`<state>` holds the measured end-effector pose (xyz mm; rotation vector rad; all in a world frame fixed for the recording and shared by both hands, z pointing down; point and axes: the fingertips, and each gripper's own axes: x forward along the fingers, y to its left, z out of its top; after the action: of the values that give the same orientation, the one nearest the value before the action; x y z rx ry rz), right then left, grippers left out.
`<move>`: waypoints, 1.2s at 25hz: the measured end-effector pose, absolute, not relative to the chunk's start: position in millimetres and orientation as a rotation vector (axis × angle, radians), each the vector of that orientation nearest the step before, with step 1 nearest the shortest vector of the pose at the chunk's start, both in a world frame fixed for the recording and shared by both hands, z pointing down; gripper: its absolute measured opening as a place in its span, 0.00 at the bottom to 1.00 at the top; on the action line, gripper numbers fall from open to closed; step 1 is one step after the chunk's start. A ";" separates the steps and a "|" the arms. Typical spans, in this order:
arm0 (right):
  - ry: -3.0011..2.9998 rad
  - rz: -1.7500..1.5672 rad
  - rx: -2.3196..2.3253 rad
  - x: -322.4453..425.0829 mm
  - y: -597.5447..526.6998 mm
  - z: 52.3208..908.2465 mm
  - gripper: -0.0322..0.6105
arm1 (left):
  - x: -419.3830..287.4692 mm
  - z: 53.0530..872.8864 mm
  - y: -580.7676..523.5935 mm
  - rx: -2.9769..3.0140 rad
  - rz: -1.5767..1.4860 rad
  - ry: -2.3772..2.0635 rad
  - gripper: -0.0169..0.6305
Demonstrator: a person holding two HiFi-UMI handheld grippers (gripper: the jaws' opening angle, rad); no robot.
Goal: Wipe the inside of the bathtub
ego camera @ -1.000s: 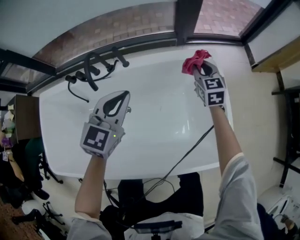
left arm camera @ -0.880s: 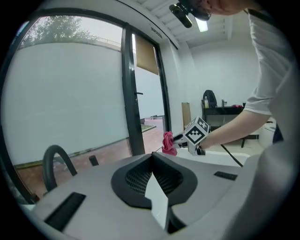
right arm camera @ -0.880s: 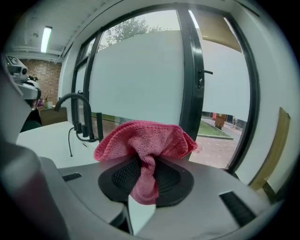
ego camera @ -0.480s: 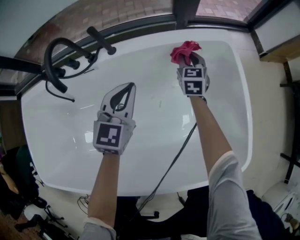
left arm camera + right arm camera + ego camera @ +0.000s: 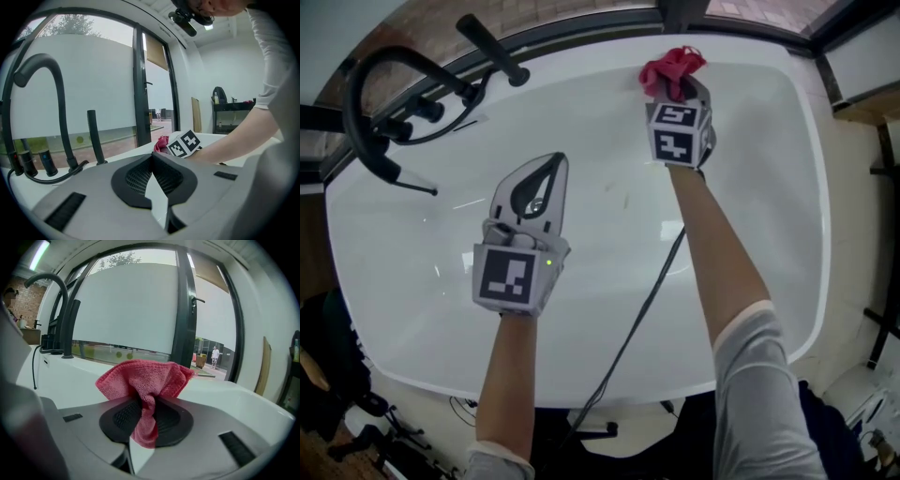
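We see a white bathtub from above, its basin glossy. On the far-left rim there's a black curved faucet spout w/ a lever handle. A black cable runs across the basin & over the near rim. A red cloth is at the far wall; contact w/ tub unclear.
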<state>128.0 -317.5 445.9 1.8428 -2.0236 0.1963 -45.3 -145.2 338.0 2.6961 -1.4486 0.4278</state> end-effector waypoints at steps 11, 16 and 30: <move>-2.055 0.139 1.715 39.9 -306.6 462.9 0.14 | -102.0 363.4 -140.6 2.592 0.518 -1.512 0.04; -2.088 0.069 1.588 -14.5 -299.3 469.9 0.14 | -104.8 370.5 -141.9 2.581 0.516 -1.523 0.04; -1.890 0.353 1.942 168.4 -317.5 496.3 0.14 | -68.9 396.3 -142.5 2.572 0.533 -1.432 0.04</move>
<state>168.4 -317.5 496.3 1.9415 -1.8903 0.3534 -68.9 -142.5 396.3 2.5716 -1.4317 0.5327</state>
